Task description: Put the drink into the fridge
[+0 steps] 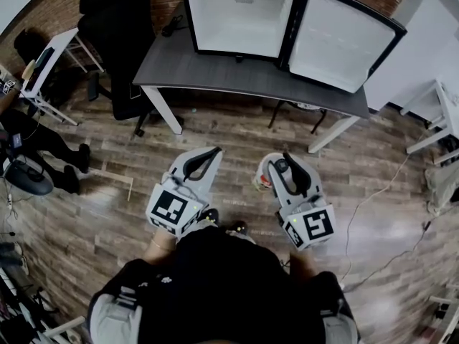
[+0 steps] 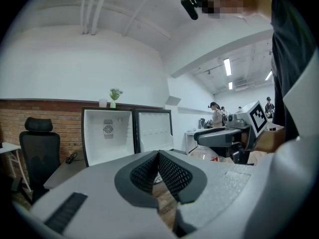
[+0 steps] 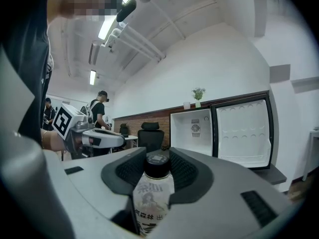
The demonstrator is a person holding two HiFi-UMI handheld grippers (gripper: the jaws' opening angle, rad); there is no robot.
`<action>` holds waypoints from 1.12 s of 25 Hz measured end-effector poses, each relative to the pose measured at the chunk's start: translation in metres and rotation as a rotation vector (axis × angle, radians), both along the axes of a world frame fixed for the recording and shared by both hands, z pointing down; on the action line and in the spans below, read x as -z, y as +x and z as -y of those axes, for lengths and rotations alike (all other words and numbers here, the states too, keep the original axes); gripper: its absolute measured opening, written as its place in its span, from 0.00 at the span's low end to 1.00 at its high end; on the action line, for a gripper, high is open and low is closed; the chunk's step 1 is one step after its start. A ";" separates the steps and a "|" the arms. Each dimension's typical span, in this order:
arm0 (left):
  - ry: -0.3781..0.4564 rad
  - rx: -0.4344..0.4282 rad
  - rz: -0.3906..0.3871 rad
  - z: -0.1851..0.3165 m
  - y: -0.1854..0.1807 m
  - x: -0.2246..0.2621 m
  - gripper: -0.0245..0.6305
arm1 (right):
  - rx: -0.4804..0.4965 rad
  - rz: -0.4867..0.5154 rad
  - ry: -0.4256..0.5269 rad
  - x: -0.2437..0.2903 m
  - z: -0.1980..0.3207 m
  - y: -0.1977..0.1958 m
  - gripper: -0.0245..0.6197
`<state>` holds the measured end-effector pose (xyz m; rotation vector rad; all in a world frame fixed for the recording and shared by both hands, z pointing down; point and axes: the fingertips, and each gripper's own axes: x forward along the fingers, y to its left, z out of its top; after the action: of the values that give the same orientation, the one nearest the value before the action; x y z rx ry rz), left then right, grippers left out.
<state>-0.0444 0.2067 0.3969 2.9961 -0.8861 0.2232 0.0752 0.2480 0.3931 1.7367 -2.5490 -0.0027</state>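
Observation:
The drink is a pale bottle [image 3: 154, 193] with a black cap, and my right gripper [image 3: 157, 162] is shut on it just below the cap. In the head view the right gripper [image 1: 287, 162] hovers over the wooden floor with the bottle [image 1: 267, 180] in it. My left gripper [image 1: 210, 155] hangs beside it, shut with nothing between its pads [image 2: 169, 173]. The small fridge [image 1: 240, 13] stands on a grey table [image 1: 215, 70] ahead, its door [image 1: 341, 38] swung open to the right. Its white inside [image 3: 193, 129] shows nothing on the shelves.
A black office chair [image 1: 115, 27] stands left of the grey table, and a white side table [image 1: 50, 56] is farther left. White furniture [image 1: 430, 41] sits at the right and a cable [image 1: 373, 199] trails on the floor. People stand at desks [image 2: 217, 114] in the background.

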 end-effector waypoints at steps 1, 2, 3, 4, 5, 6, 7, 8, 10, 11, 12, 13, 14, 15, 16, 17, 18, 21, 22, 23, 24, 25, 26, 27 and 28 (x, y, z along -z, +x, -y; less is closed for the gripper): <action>0.002 0.003 0.003 -0.001 0.001 0.000 0.03 | 0.002 0.000 0.000 -0.001 -0.001 0.002 0.26; 0.005 0.006 0.006 -0.002 0.003 0.000 0.03 | 0.002 0.001 -0.001 -0.002 -0.002 0.005 0.26; 0.007 0.007 0.010 -0.003 0.005 0.000 0.03 | 0.001 0.002 -0.002 -0.003 -0.003 0.008 0.26; 0.009 0.007 0.012 -0.003 0.007 0.000 0.03 | -0.001 0.004 -0.003 -0.004 -0.004 0.011 0.26; 0.012 0.007 0.014 -0.004 0.010 0.001 0.03 | -0.002 0.007 -0.005 -0.004 -0.005 0.014 0.26; 0.016 0.007 0.016 -0.004 0.012 0.002 0.03 | -0.002 0.009 -0.005 -0.004 -0.006 0.017 0.26; 0.021 0.006 0.018 -0.004 0.015 0.003 0.03 | -0.002 0.010 -0.003 -0.004 -0.007 0.019 0.26; 0.026 0.003 0.021 -0.004 0.017 0.005 0.03 | -0.002 0.010 0.001 -0.003 -0.007 0.021 0.26; 0.033 -0.003 0.023 -0.004 0.023 0.007 0.03 | -0.002 0.008 0.012 0.000 -0.008 0.025 0.26; 0.035 -0.005 0.022 -0.004 0.025 0.008 0.03 | -0.002 0.008 0.016 0.001 -0.008 0.026 0.26; 0.037 -0.007 0.022 -0.004 0.028 0.009 0.03 | -0.001 0.009 0.020 0.003 -0.008 0.028 0.26; 0.039 -0.008 0.022 -0.004 0.030 0.010 0.03 | -0.001 0.010 0.022 0.003 -0.008 0.030 0.26; 0.041 -0.009 0.022 -0.004 0.032 0.010 0.03 | -0.002 0.011 0.022 0.003 -0.007 0.033 0.26; 0.043 -0.009 0.023 -0.004 0.035 0.011 0.03 | -0.003 0.010 0.022 0.003 -0.007 0.035 0.26; 0.044 -0.011 0.023 -0.003 0.036 0.011 0.03 | -0.004 0.007 0.023 0.003 -0.006 0.037 0.26; 0.046 -0.013 0.022 -0.003 0.038 0.011 0.03 | -0.003 0.005 0.025 0.004 -0.005 0.038 0.26; 0.047 -0.015 0.020 -0.001 0.039 0.012 0.03 | -0.001 0.002 0.028 0.005 -0.004 0.039 0.26; 0.046 -0.017 0.011 0.005 0.041 0.013 0.03 | 0.002 0.000 0.027 0.006 0.003 0.040 0.26; 0.046 -0.016 0.011 0.008 0.041 0.013 0.03 | 0.002 0.002 0.026 0.006 0.006 0.040 0.26; 0.045 -0.013 0.010 0.010 0.041 0.012 0.03 | 0.003 0.004 0.023 0.005 0.008 0.040 0.26; 0.046 -0.011 0.009 0.012 0.040 0.013 0.03 | 0.005 0.005 0.021 0.005 0.010 0.040 0.26; 0.050 -0.009 0.003 0.015 0.039 0.013 0.03 | 0.008 0.004 0.022 0.005 0.013 0.039 0.26; 0.061 -0.010 -0.007 0.019 0.038 0.015 0.03 | 0.011 0.003 0.023 0.005 0.017 0.038 0.26; 0.076 -0.012 -0.017 0.023 0.038 0.016 0.03 | 0.014 0.002 0.025 0.005 0.021 0.037 0.26; 0.086 -0.014 -0.024 0.027 0.038 0.016 0.03 | 0.015 0.002 0.026 0.005 0.025 0.036 0.26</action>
<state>-0.0067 0.1795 0.3811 3.0772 -0.8948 0.1524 0.1110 0.2232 0.3881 1.7264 -2.5747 -0.0349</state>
